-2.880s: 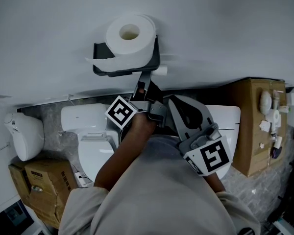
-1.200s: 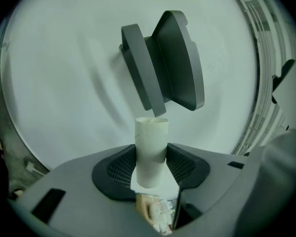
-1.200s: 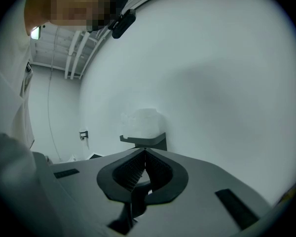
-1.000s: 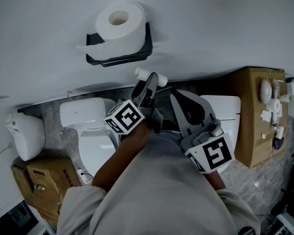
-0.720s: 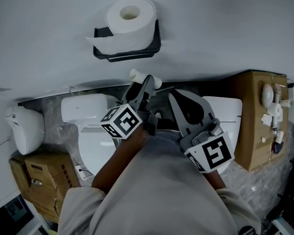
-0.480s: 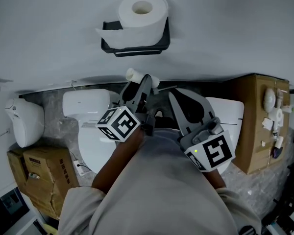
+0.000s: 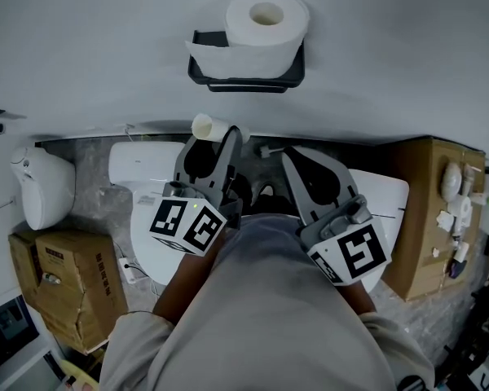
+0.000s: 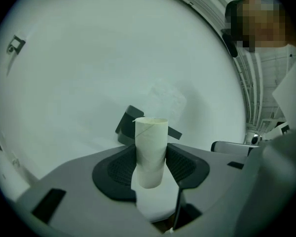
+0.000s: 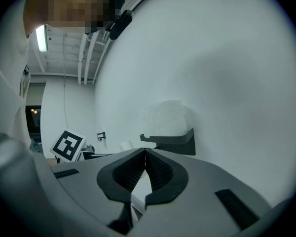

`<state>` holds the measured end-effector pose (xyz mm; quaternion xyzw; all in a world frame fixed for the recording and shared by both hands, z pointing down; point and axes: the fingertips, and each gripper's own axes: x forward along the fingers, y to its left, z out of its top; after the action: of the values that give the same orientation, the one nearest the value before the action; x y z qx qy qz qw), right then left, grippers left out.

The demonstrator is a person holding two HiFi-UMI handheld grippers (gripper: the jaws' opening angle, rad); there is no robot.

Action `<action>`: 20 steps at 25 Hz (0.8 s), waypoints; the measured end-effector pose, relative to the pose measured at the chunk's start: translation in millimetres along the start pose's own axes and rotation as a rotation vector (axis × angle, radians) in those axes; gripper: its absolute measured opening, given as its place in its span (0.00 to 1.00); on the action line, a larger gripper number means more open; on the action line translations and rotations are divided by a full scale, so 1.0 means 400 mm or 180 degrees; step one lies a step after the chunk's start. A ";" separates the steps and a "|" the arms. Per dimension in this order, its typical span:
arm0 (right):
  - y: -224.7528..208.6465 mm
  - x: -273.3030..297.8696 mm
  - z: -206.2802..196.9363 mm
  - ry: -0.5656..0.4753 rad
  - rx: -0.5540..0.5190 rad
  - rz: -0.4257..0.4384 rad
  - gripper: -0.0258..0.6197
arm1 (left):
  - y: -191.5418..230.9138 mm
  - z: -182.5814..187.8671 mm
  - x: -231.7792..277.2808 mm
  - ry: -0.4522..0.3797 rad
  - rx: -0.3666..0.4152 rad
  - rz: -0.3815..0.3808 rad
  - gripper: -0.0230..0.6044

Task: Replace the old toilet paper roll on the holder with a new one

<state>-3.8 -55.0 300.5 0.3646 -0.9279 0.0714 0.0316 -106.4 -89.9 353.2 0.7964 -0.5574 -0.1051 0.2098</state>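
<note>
A full white toilet paper roll (image 7: 265,23) sits on the black wall holder (image 7: 246,78). My left gripper (image 7: 216,139) is below and left of the holder, shut on an empty cardboard tube (image 7: 204,126). In the left gripper view the tube (image 8: 150,147) stands upright between the pads of my left gripper (image 8: 150,157), with the holder (image 8: 127,127) behind it. My right gripper (image 7: 289,160) is shut and empty beside the left one. In the right gripper view my right gripper (image 9: 144,157) has its jaws pressed together and points at the holder (image 9: 175,142) and the roll (image 9: 163,117).
A white toilet (image 7: 151,218) stands below the grippers. Cardboard boxes (image 7: 65,292) and a white bin (image 7: 41,202) are at the left. A brown box (image 7: 428,210) with small items on top stands at the right. The wall (image 7: 106,47) round the holder is plain white.
My left gripper has carried the cardboard tube leftward, away from under the holder, and rolled so that its marker cube faces differently. The right gripper stays shut and has shifted only a little.
</note>
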 end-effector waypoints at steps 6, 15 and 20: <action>-0.016 0.009 0.000 0.0009 0.0015 -0.0010 0.07 | -0.006 0.060 -0.025 -0.0040 0.0584 0.0013 0.35; -0.048 0.010 -0.001 0.0002 0.0046 -0.0115 0.07 | -0.047 0.061 -0.012 0.0159 0.1061 -0.0242 0.34; -0.067 0.011 0.003 -0.0012 0.0066 -0.0167 0.07 | -0.060 0.058 0.009 0.0190 0.1060 -0.0336 0.33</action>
<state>11.2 -77.7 302.7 0.3893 -0.9172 0.0795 0.0279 -94.4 -91.2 321.9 0.8511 -0.5180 0.0015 0.0857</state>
